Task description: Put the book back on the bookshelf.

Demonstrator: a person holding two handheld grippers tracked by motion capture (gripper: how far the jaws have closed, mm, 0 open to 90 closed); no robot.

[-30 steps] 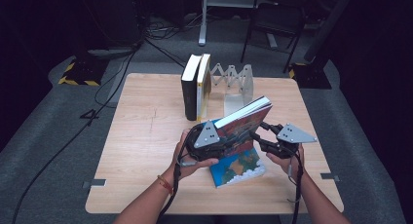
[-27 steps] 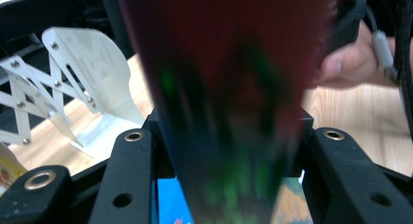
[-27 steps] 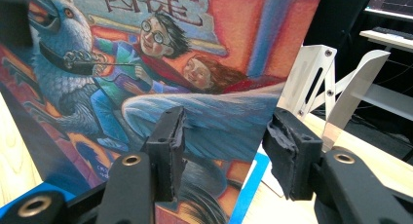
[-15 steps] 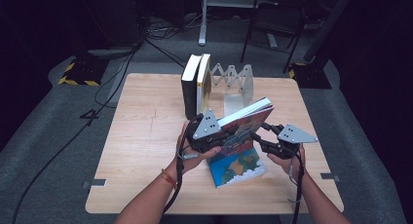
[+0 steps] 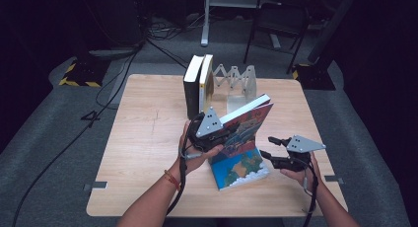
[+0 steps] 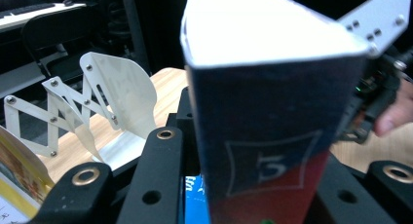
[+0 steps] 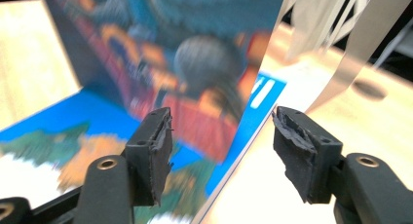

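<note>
Black jaws swap jobs: left one grabs the book, right one lets go

Black jaws on the left gripper [image 5: 231, 134] have just been closing, and now they squeeze the picture book [image 5: 249, 123] by its spine end. In the left gripper view the book [image 6: 272, 112] stands right between the two jaws, with a number 5 on its dark spine. The book is lifted and tilted over the wooden table [image 5: 148, 138], not lying flat.

The right gripper [image 5: 268, 147] has just been opening its jaws. A second ago it was up against the tilted book; now it sits a little lower and off to the side, apart from it. In the right gripper view its fingers [image 7: 155, 151] stand wide, with nothing between them.

That likely means the left hand now carries the book alone.

Under the tilted book lies a second picture book [image 5: 241, 170], flat on the table, blue with white clouds. Farther back two books [image 5: 197, 86] stand upright at one end of a white folding book rack [image 5: 236, 84]. The lifted book probably goes there next.
</note>
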